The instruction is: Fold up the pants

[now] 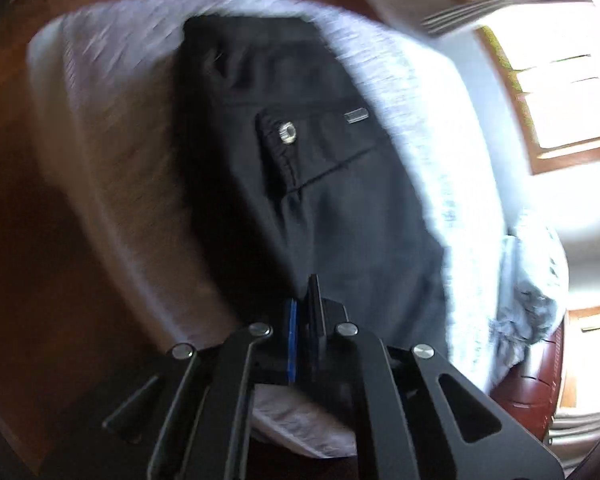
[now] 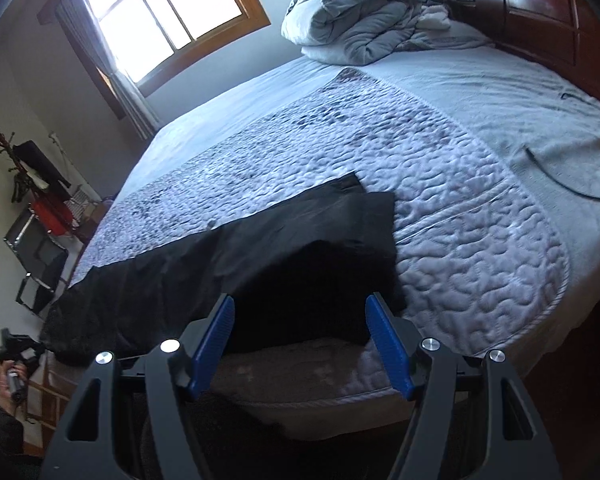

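The black fabric pants (image 2: 260,240) lie stretched along the near edge of the bed, on the grey quilted bedspread (image 2: 440,200). They run from the waist end at the left, which hangs slightly over the corner, to the leg hems near the middle of the bed. One leg appears laid over the other, so a lengthwise fold looks already made; this is a judgement from the doubled hems.

Left tongs (image 1: 304,312): together. In the left wrist view the blue pad and its black partner stand pressed flat, with the dark cloth of the waist region reaching right up to the tips. A pocket flap with a metal snap button (image 1: 287,134) sits just ahead. Whether cloth is actually pinched between the pads cannot be confirmed; the blur and the dark fabric hide the contact line. The position suggests a grip on the waist end, ready to carry it across.

Right tongs (image 2: 300,340): apart, with nothing between the blue ribbed pads (image 2: 216,340). They hover over the near edge of the pants on the hem side, apparently lining up for a matching grip.

A rolled grey duvet (image 2: 352,12) rests well apart at the head of the bed, against the dark wooden headboard (image 2: 520,4).

Assessment: the crosswise fold is not yet made. The right side must close on cloth before any lift.
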`<act>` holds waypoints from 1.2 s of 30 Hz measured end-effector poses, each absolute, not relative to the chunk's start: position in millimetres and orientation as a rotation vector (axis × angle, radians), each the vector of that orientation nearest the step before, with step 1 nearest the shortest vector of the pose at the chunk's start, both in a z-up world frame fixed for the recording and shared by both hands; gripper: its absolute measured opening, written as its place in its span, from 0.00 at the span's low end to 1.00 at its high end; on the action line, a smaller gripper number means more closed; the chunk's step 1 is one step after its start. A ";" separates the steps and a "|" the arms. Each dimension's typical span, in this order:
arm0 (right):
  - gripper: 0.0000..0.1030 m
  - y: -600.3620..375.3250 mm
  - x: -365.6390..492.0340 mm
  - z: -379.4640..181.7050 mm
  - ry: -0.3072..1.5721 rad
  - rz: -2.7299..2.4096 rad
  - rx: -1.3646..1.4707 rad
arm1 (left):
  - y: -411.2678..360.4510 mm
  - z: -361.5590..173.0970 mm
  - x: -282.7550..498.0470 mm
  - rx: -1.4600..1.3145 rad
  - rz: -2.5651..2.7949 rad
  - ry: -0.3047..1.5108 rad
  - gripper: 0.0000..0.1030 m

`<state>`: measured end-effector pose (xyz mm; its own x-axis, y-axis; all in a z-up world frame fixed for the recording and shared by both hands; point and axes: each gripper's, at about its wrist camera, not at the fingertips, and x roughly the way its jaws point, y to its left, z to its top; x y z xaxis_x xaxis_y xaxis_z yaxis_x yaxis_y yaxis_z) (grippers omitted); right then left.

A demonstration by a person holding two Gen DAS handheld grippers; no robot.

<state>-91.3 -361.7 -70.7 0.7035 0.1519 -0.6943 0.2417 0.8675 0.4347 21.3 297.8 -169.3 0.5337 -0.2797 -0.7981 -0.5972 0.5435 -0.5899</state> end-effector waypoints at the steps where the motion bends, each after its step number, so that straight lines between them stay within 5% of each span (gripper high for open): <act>1: 0.67 -360.6 -90.5 -73.0 0.802 -0.040 0.556 | 297.7 -178.5 21.2 -1.013 0.244 1.054 0.04; 6: 0.67 -366.0 -90.0 -86.9 0.796 0.012 0.751 | 294.1 -173.4 19.3 -0.993 0.271 1.014 0.10; 11: 0.68 -373.2 -84.8 -93.6 0.753 0.076 0.969 | 278.1 -145.9 -7.3 -0.847 0.325 0.969 0.48; 20: 0.67 -372.9 -34.5 -108.7 0.842 -0.043 1.112 | 223.0 -116.0 -9.4 -0.650 0.266 0.936 0.66; 24: 0.33 -375.7 -11.8 -122.6 0.902 -0.135 1.135 | 192.7 -129.8 16.0 -0.557 0.186 1.006 0.78; 26: 0.28 -375.8 -0.2 -124.9 0.918 -0.160 1.133 | 183.0 -146.0 27.5 -0.518 0.170 1.053 0.81; 28: 0.04 -373.5 11.7 -117.3 0.913 -0.157 1.090 | 178.6 -162.1 35.8 -0.488 0.176 1.119 0.81; 36: 0.03 -347.8 15.0 -11.5 0.495 0.304 0.869 | 187.5 -199.1 41.9 -0.586 0.169 1.194 0.87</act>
